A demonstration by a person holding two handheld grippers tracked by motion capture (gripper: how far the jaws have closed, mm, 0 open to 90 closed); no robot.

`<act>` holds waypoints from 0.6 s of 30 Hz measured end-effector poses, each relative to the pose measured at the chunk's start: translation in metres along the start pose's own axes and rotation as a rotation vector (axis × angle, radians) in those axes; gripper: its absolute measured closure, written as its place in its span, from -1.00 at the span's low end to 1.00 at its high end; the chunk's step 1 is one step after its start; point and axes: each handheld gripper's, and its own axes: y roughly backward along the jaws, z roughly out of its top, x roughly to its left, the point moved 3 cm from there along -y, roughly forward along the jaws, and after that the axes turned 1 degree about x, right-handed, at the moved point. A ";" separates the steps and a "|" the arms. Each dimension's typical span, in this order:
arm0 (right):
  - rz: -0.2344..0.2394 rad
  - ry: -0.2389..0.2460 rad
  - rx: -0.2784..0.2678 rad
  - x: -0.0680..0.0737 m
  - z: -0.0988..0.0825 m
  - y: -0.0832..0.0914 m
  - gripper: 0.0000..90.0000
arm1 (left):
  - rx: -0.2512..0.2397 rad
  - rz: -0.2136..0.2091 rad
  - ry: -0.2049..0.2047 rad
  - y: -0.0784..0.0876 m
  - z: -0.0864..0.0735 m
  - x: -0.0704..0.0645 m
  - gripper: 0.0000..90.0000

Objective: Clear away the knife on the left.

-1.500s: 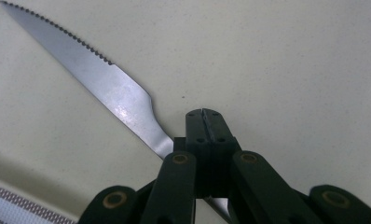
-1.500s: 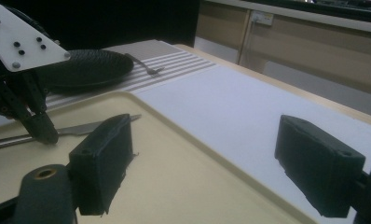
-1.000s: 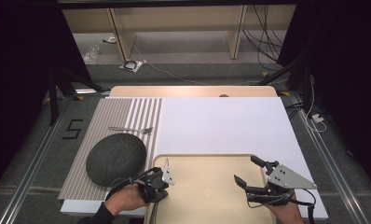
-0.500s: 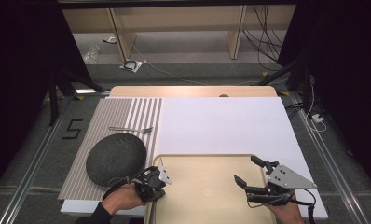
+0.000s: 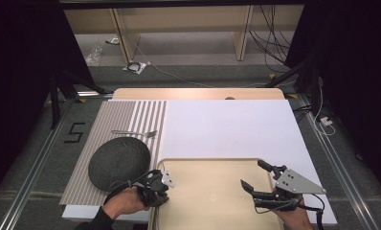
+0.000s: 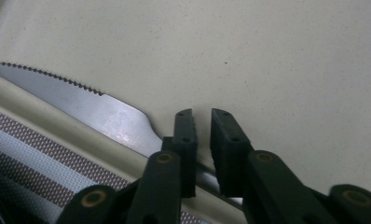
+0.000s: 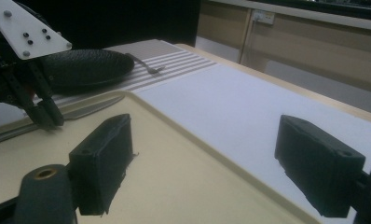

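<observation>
At the near left edge of the tray [image 5: 212,211], the left gripper [image 6: 202,122] is just parting its jaws over the handle of the knife [image 6: 88,105], which is lying along the tray's left rim; a narrow gap is showing, the pads no longer pressing. At the tray's near right, the right gripper [image 5: 257,177] is hovering released, jaws wide. Farther left, a dark plate [image 5: 120,163] is sitting on the striped mat [image 5: 131,115], a fork [image 5: 133,133] lying beyond it.

The knife [image 6: 104,114] is shiny metal with a serrated edge; the tray [image 5: 212,191] looks smooth, matt beige plastic.
</observation>
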 end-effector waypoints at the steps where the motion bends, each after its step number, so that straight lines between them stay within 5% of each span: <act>1: 0.000 0.002 -0.002 0.000 0.000 0.000 -0.56 | -0.009 0.000 0.003 0.002 0.001 0.001 0.67; 8: -0.001 -0.011 -0.008 -0.002 -0.001 0.002 -0.56 | -0.045 0.035 0.065 0.009 0.004 0.011 0.06; 18: -0.003 -0.014 -0.013 -0.003 -0.002 0.003 -0.56 | -0.132 0.092 0.127 0.019 0.007 0.022 -0.29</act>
